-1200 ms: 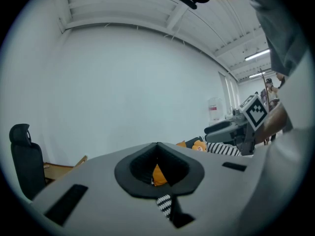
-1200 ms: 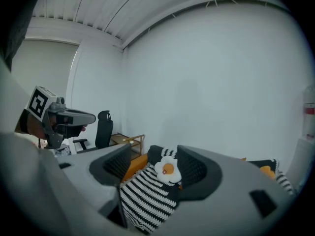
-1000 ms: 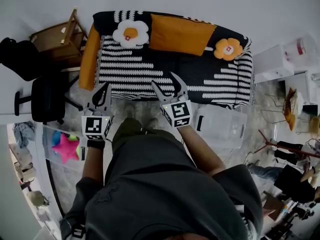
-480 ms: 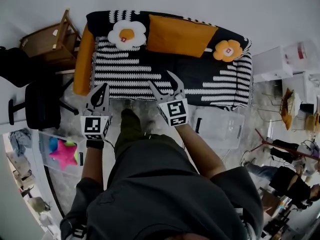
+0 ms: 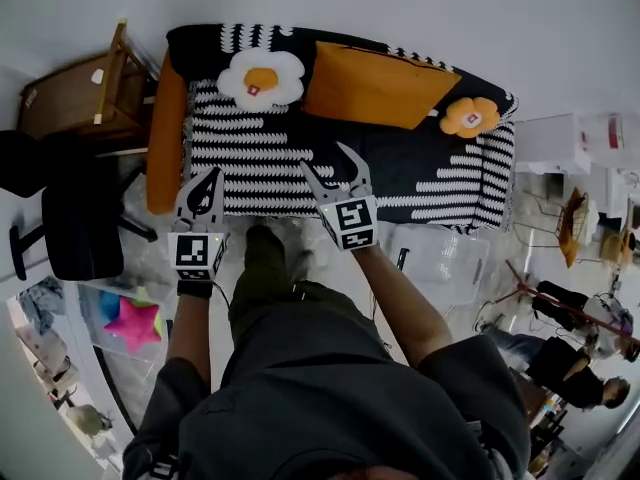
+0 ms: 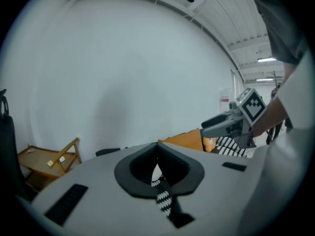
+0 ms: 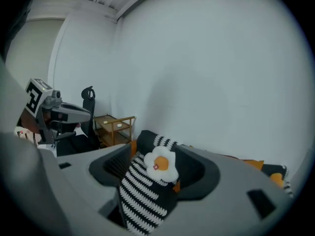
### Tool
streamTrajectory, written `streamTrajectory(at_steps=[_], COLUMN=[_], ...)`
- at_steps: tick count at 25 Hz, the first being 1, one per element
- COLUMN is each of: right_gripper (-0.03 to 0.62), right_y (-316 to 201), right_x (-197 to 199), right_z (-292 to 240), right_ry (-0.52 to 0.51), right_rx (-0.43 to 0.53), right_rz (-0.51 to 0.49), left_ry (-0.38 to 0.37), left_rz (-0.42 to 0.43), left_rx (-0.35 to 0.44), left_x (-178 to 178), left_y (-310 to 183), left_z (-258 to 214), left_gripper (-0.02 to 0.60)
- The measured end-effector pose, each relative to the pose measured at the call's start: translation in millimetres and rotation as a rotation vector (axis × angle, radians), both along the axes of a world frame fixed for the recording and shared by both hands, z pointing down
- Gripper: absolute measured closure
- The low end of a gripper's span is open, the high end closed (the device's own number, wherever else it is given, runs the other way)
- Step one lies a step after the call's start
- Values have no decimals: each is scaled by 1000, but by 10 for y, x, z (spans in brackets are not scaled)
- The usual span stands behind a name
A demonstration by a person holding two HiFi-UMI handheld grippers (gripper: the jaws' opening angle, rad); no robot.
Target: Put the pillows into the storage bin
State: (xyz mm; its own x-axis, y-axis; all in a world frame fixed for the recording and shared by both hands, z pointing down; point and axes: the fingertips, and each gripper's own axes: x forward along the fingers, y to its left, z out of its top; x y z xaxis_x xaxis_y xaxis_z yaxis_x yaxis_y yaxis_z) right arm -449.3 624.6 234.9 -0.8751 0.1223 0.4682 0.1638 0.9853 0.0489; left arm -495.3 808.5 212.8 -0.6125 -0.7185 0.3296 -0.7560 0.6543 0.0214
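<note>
Left hand-held gripper (image 5: 214, 174): jaws drawn in to a thin slit with nothing gripped. It hangs over the front edge of the striped sofa (image 5: 260, 153), toward its left end.
Right hand-held gripper (image 5: 324, 158): jaws standing apart and empty, over the front middle of the seat.
Fried-egg pillow (image 5: 262, 78): leans on the sofa back, beyond and between the 2 grippers and well apart from both. The right gripper view frames it in the gap of the jaws.
Orange rectangular pillow (image 5: 378, 85): rests against the back, beyond the right hand-held gripper and not touched.
Small orange flower pillow (image 5: 470, 116): lies at the sofa's right end, well apart from both grippers.
Long orange cushion (image 5: 165, 133): lies along the left arm, left of the left hand-held gripper.
Storage bin (image 5: 440, 263): clear, on the floor before the sofa's right end, beside the person's right forearm.
Hard to make out: the bin's walls are translucent, so its inside cannot be read. The person's body hides much of the floor. The left gripper view shows only a sliver of striped cover through its slit. A pink star (image 5: 135, 323) sits in a second clear container whose edges are unclear.
</note>
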Motion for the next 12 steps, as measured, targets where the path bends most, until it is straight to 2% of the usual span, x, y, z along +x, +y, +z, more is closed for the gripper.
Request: streamTrajectory(at_steps=[5,12], right_gripper=[315,315], right_y=[-93,-225], right_x=[-703,-1475], right_z=[372,1130], right_ry=[38,120], right_rx=[8,25], right_rz=[16,22], left_ry=[37,75], left_rz=[11,30], left_rx=[-17,-24], left_x=[-648,-1430], left_y=[-118,-306], left_z=[413,1062], left_gripper=[578,578])
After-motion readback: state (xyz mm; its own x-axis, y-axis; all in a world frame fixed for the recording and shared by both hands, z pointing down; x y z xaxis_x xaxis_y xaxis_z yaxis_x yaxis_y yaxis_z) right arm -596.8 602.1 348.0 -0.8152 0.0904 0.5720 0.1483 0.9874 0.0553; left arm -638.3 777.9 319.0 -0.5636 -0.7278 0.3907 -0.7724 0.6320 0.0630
